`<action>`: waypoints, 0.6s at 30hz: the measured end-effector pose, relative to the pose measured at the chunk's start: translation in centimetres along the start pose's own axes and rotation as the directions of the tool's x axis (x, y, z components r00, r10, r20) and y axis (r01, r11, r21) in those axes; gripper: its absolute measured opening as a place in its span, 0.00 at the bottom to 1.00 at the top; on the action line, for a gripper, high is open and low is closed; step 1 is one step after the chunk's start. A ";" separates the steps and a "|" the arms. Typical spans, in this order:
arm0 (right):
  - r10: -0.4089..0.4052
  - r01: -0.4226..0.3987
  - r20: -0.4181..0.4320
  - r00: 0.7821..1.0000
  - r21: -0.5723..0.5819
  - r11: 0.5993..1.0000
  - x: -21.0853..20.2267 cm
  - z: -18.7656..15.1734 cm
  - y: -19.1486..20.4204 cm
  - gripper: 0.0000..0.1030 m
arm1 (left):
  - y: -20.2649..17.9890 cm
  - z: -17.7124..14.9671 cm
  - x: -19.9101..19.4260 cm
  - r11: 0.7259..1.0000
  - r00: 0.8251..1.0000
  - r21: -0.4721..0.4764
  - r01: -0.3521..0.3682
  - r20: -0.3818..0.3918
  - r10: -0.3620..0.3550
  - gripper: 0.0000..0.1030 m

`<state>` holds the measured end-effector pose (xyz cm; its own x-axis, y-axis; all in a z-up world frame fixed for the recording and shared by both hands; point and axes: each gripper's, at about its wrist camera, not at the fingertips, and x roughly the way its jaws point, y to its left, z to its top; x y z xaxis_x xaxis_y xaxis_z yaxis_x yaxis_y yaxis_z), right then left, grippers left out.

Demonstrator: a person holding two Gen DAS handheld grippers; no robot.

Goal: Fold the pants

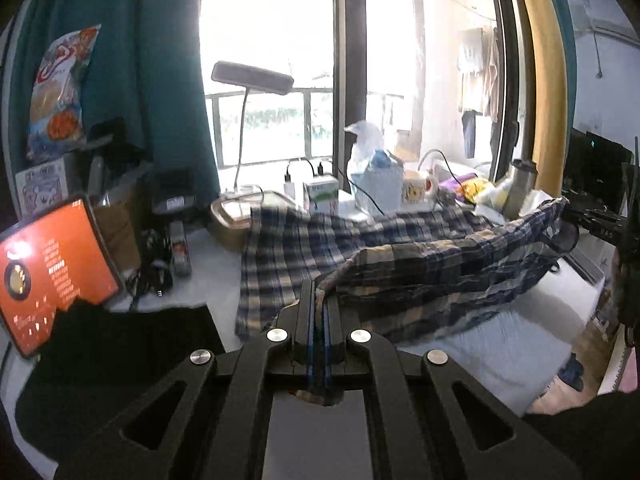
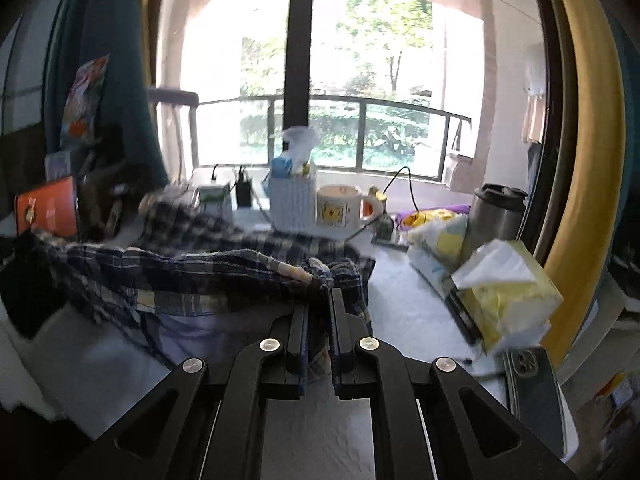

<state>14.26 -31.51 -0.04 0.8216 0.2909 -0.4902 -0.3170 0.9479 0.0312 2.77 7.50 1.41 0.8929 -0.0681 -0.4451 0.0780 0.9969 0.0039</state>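
Both hand-held grippers — left [image 1: 319, 292], right [image 2: 319, 300] — clamp the plaid pants [image 1: 360, 256].

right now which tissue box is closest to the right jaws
The yellow tissue box, just right of the right gripper at the table edge. The white woven one stands farther back beside the mug.

Blown-out window [image 1: 268, 60] backlight, dim foreground (slight motion blur), fisheye-warped edges
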 end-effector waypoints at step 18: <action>-0.041 0.044 -0.034 0.999 0.099 0.994 9.0 6.9 -2.0 0.08 | 3.9 8.9 12.4 0.998 0.999 0.051 0.046 0.005 -0.046 0.02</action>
<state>25.57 -29.90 1.52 0.8174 0.2472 -0.5203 -0.2316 0.9681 0.0960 18.13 10.23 3.88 0.8906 -0.1143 -0.4402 0.1414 0.9895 0.0291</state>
